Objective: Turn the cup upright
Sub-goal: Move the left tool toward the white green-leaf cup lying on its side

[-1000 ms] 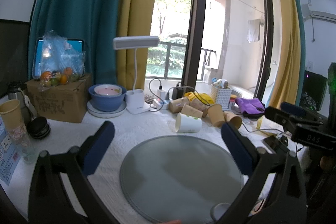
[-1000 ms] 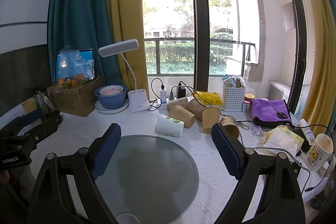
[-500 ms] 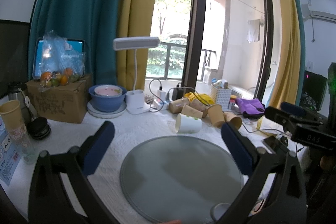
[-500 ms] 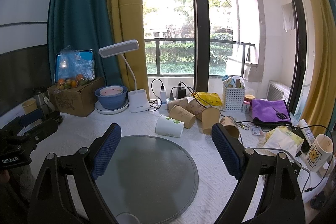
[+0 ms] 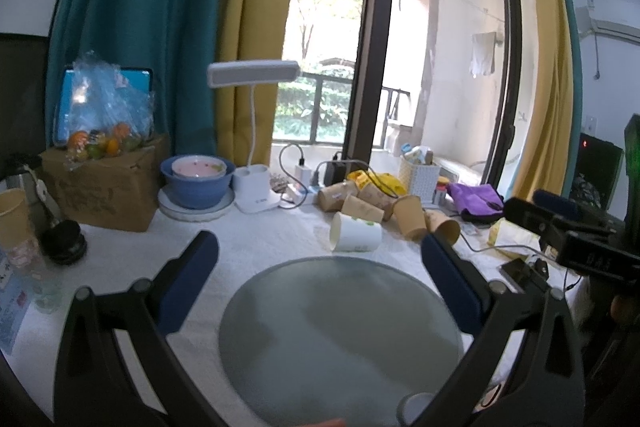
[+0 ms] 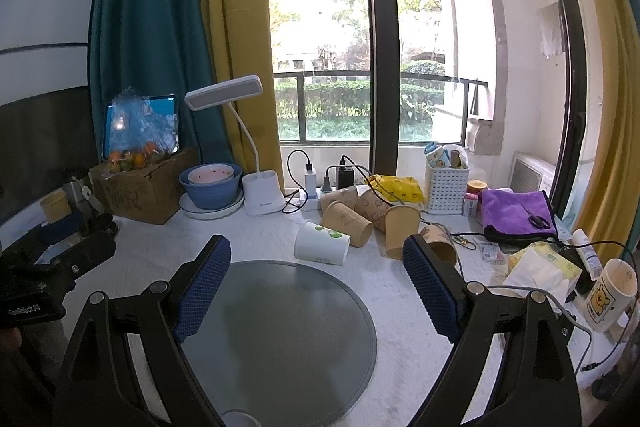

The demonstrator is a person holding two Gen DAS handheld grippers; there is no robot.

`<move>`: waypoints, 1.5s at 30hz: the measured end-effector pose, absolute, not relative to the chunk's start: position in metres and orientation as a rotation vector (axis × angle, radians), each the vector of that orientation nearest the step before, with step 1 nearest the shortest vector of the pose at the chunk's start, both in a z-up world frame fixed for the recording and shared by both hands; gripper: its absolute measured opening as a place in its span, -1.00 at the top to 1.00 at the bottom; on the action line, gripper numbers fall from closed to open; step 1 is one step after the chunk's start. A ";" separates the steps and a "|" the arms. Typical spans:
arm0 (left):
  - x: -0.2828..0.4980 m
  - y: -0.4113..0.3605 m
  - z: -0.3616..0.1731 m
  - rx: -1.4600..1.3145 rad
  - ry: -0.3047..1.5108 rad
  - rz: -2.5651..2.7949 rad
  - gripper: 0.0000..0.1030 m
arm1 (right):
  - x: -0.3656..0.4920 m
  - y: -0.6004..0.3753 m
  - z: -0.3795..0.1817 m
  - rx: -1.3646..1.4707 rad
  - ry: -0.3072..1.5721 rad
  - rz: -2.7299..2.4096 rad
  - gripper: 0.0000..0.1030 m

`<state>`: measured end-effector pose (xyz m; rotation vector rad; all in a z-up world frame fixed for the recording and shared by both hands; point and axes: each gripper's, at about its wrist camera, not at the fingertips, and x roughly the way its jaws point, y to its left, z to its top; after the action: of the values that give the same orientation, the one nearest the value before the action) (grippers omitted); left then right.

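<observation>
A white paper cup with green marks [image 5: 355,237] lies on its side just beyond the round grey mat [image 5: 340,343], its mouth to the left. It also shows in the right wrist view [image 6: 321,247], beyond the mat [image 6: 280,339]. Several brown paper cups [image 6: 356,217] lie tipped behind it; one [image 6: 400,231] stands mouth down. My left gripper [image 5: 320,255] is open and empty above the mat. My right gripper [image 6: 316,255] is open and empty, also short of the white cup.
A white desk lamp [image 6: 262,195], blue bowl on a plate [image 6: 211,189], cardboard box with fruit [image 6: 140,187], chargers and cables [image 6: 328,181], white basket [image 6: 446,187], purple cloth [image 6: 516,211] and a bear mug [image 6: 610,291] ring the mat on the white tablecloth.
</observation>
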<state>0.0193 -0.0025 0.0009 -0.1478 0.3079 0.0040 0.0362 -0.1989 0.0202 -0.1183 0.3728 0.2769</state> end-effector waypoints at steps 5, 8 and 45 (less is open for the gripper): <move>0.051 -0.004 -0.005 -0.145 0.366 -0.001 -0.98 | 0.062 -0.208 0.012 -0.114 0.404 0.268 -0.75; 0.074 -0.004 -0.008 -0.142 0.407 -0.003 -0.98 | 0.084 -0.215 0.008 -0.105 0.426 0.257 -0.75; 0.341 -0.087 -0.089 0.286 0.911 -0.332 -0.98 | 0.264 -0.297 -0.069 0.025 0.658 0.277 -0.75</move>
<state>0.3411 -0.0865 -0.0890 0.2856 0.9106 -0.3318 0.2635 -0.2967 -0.0691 0.0248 0.6582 0.2772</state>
